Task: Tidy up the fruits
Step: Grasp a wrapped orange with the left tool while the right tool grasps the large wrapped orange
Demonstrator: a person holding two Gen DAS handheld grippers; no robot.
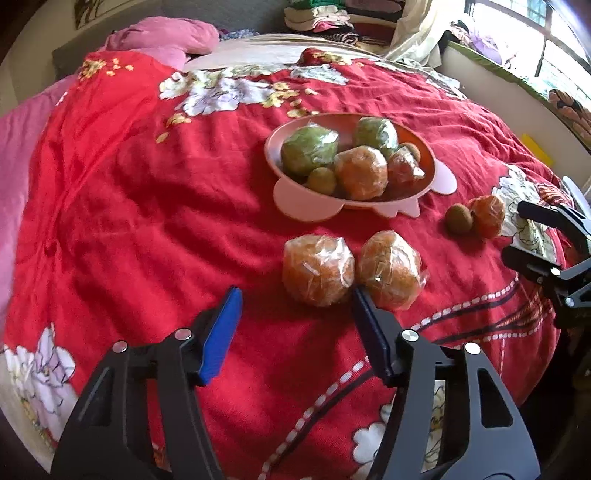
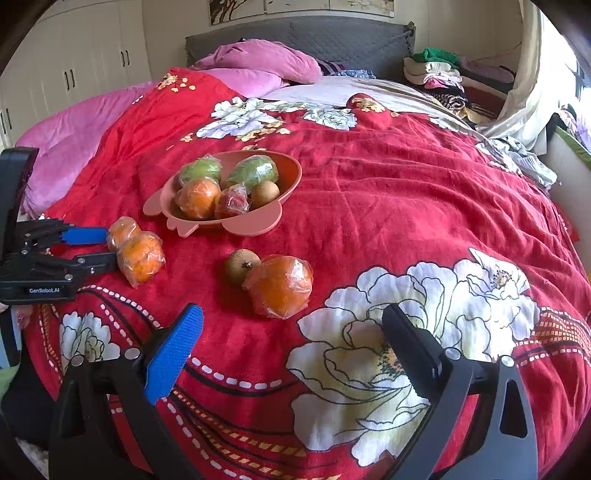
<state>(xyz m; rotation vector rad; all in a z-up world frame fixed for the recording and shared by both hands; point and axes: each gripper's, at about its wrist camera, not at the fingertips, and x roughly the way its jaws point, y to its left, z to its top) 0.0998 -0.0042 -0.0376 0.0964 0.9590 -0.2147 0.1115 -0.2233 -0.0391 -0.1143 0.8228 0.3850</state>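
A pink bowl (image 1: 291, 192) (image 2: 255, 223) on the red floral blanket holds two green wrapped fruits, a wrapped orange (image 1: 361, 172), a red wrapped fruit and kiwis. Two wrapped oranges (image 1: 318, 270) (image 1: 390, 268) lie just in front of my left gripper (image 1: 295, 299), which is open and empty; they also show in the right wrist view (image 2: 140, 256), beside the left gripper (image 2: 99, 245). Another wrapped orange (image 2: 280, 285) (image 1: 488, 215) and a kiwi (image 2: 242, 265) (image 1: 459, 218) lie ahead of my right gripper (image 2: 291, 321), open and empty.
The red blanket (image 2: 388, 206) covers a bed. Pink pillows (image 2: 258, 62) and a grey headboard (image 2: 303, 33) lie at the far end. Folded clothes (image 2: 439, 74) are stacked at the back right. A window sill (image 1: 524, 77) runs along the right.
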